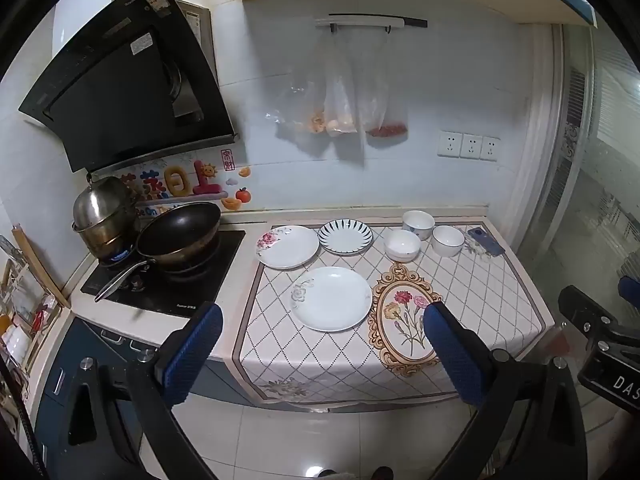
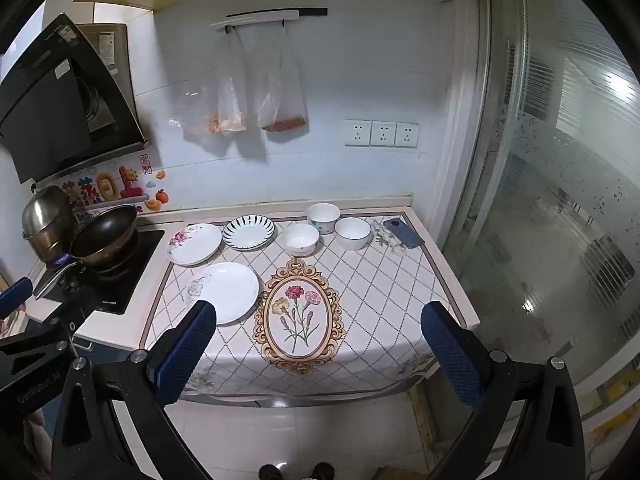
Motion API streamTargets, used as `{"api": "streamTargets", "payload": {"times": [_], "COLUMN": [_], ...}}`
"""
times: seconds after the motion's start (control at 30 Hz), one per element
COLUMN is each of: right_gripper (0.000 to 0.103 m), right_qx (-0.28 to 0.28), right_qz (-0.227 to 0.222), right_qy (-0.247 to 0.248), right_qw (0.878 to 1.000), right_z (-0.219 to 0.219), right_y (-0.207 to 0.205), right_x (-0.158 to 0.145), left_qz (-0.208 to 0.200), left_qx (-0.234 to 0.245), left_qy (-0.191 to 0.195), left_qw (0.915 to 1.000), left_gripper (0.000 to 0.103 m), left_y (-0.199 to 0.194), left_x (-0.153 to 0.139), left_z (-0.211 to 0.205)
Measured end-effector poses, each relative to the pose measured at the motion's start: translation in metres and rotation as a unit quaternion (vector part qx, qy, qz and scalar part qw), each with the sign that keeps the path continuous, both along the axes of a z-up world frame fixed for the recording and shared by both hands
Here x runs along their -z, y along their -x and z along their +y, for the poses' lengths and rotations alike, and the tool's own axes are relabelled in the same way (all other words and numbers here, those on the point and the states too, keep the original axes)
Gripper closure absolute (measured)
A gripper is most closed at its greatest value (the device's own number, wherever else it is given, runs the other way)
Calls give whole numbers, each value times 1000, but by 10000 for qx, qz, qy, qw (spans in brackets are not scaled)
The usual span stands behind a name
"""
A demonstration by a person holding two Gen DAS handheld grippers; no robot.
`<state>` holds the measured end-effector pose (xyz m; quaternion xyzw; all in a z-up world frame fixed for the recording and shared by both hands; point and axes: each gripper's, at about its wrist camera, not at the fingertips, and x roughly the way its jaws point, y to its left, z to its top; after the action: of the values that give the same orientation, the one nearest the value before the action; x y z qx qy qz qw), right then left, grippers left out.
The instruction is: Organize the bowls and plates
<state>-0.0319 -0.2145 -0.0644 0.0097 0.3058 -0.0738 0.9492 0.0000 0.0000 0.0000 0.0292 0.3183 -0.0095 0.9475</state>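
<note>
Three plates lie on the patterned cloth [image 1: 480,292]: a white plate [image 1: 331,298] nearest me, a plate with pink flowers [image 1: 287,246] behind it, and a blue-striped plate [image 1: 347,237] to its right. Three white bowls [image 1: 402,245] [image 1: 418,224] [image 1: 447,240] stand at the back right. The right wrist view shows the white plate [image 2: 230,292], flower plate [image 2: 195,243], striped plate [image 2: 248,232] and bowls [image 2: 300,239] [image 2: 323,217] [image 2: 352,233]. My left gripper [image 1: 320,354] hovers open in front of the counter edge, holding nothing. My right gripper [image 2: 320,354] is open too, short of the cloth.
A stove [image 1: 168,276] with a black wok [image 1: 180,232] and steel pot [image 1: 105,216] sits left of the cloth. A phone [image 1: 486,241] lies at the back right corner. Bags [image 1: 344,92] hang on the wall. A glass partition [image 2: 560,200] bounds the right side.
</note>
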Motion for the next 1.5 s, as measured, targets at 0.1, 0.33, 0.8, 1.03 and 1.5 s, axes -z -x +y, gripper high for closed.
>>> {"api": "streamTargets", "payload": {"times": [0.1, 0.33, 0.8, 1.03, 1.5], "right_gripper": [0, 0, 0, 0, 0], "right_qx": [12, -35, -78, -40, -124], "right_qz": [-14, -55, -67, -115, -53], "right_qy": [32, 57, 12, -3, -58], "right_qw": [10000, 10000, 9999, 9999, 9999], "right_z": [-1, 14, 14, 13, 14], "right_y": [-1, 10, 10, 15, 17], "right_x": [0, -2, -4, -5, -8], "left_qz": [0, -33, -155, -149, -239], "left_qx": [-4, -11, 31, 78, 66], "left_qy": [-21, -2, 9, 54, 38], "left_qw": [10000, 10000, 9999, 9998, 9997], "left_gripper": [0, 0, 0, 0, 0], "left_y": [-1, 0, 7, 9, 13], "left_x": [0, -2, -15, -16, -18], "left_z": [0, 3, 6, 6, 8]}}
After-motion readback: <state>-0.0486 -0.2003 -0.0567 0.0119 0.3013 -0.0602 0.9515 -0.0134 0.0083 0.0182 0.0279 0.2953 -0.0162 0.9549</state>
